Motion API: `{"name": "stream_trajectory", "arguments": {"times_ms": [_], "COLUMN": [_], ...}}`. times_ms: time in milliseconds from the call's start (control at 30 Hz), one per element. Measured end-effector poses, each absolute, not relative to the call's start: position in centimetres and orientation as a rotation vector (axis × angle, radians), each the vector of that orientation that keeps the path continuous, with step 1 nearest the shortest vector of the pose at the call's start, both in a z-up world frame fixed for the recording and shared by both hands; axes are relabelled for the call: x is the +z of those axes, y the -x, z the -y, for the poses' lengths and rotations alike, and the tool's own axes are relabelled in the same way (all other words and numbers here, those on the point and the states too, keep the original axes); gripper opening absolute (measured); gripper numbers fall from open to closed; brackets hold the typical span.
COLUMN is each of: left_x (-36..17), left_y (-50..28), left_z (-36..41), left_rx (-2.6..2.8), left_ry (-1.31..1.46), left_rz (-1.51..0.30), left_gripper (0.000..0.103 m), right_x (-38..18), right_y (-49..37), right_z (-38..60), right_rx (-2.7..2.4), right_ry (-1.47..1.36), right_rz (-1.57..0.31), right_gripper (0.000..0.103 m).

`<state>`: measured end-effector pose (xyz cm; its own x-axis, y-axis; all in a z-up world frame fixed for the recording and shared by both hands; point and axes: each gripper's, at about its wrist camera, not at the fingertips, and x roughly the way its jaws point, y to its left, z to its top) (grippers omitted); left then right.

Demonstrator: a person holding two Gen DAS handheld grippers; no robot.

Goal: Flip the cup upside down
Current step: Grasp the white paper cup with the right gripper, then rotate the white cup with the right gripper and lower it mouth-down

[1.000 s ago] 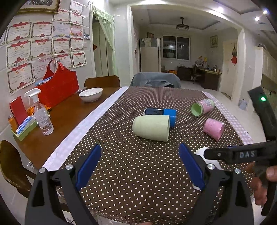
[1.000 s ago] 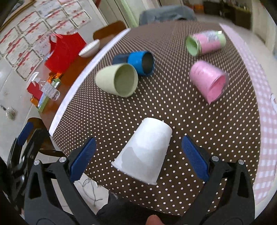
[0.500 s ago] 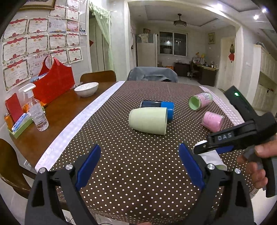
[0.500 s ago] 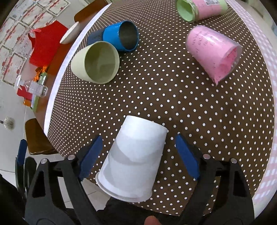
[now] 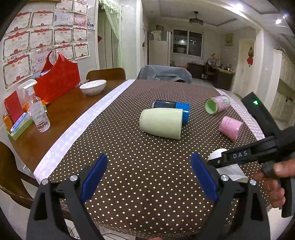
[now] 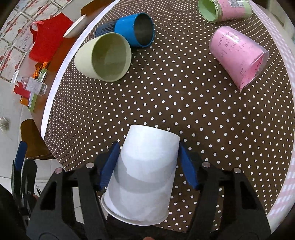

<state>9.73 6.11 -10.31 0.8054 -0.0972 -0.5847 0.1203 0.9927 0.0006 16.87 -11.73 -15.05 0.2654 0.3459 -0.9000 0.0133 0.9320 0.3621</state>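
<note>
Right gripper (image 6: 147, 166) has its two blue pads pressed against the sides of the white paper cup (image 6: 142, 177), one pad on each flank, holding it at the near edge of the table. That cup lies tipped with its closed base pointing toward the far side and its rolled rim toward the handle, over the brown polka-dot tablecloth (image 6: 184, 103). From the other camera the white paper cup (image 5: 230, 169) peeks out behind the clamp arm marked DAS, at the near right of the cloth.

Left gripper (image 5: 147, 177) hovers over the near edge of the tablecloth (image 5: 129, 157) with its blue pads spread wide and nothing between them.

Further in, four more cups lie on their sides. A pale green cup (image 6: 105, 57) rests with its mouth facing the near side, touching a blue cup (image 6: 136, 31) just behind it. A pink cup (image 6: 239, 55) lies to the right, well apart from them, and a pink cup with a green inside (image 6: 223, 9) lies beyond it at the far right.

On the bare wood at the left stand a red bag (image 5: 57, 81), a white bowl (image 5: 93, 87) and a clear spray bottle (image 5: 37, 112).
</note>
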Motion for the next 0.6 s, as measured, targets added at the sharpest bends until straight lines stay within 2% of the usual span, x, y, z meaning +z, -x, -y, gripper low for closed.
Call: {"name": "stream_trajectory", "arguments": {"times_ms": [600], "left_x": [-10.3], "left_y": [-10.3], "left_z": [-5.0], "left_rx": [-0.111], "left_ry": [-0.058], "left_rz": [-0.637], "left_gripper": [0.090], "right_x": [-11.3], "right_y": [-14.3], "right_z": [13.4], "right_rx": [0.305], "right_ry": [-0.353], "right_rz": [-1.053], "right_gripper": [0.058]}}
